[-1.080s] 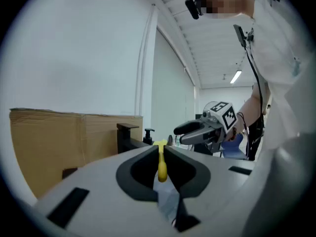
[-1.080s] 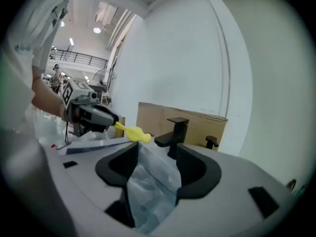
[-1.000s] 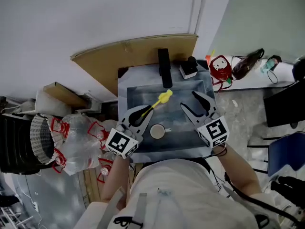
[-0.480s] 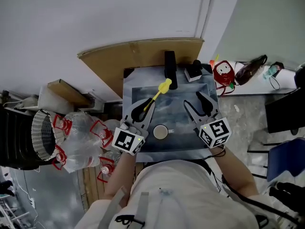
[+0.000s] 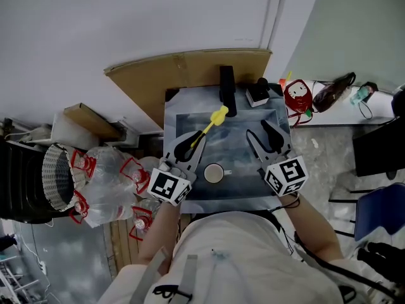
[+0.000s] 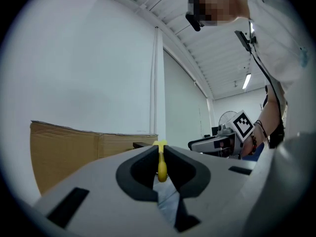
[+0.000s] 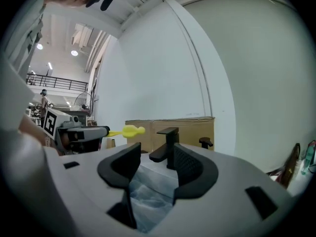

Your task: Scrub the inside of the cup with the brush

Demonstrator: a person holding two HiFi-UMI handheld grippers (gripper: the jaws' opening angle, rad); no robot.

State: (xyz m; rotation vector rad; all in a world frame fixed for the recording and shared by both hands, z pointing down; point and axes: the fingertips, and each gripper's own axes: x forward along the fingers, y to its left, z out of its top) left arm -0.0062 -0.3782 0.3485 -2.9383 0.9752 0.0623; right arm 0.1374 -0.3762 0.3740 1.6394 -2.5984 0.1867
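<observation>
The right tongs (image 5: 256, 130) have just narrowed a little, with nothing between them. The left tongs (image 5: 192, 141) have swung the brush (image 5: 215, 119) nearer the tap (image 5: 226, 90).

Brush (image 5: 219, 114): the handle's rear end is buried between the left gripper (image 5: 193, 143) jaws, and the left gripper view shows only a yellow sliver. Cup (image 5: 214, 173): its inside is too small to read in the head view. The person's torso (image 5: 240, 258) is cut off at the bottom edge.
</observation>
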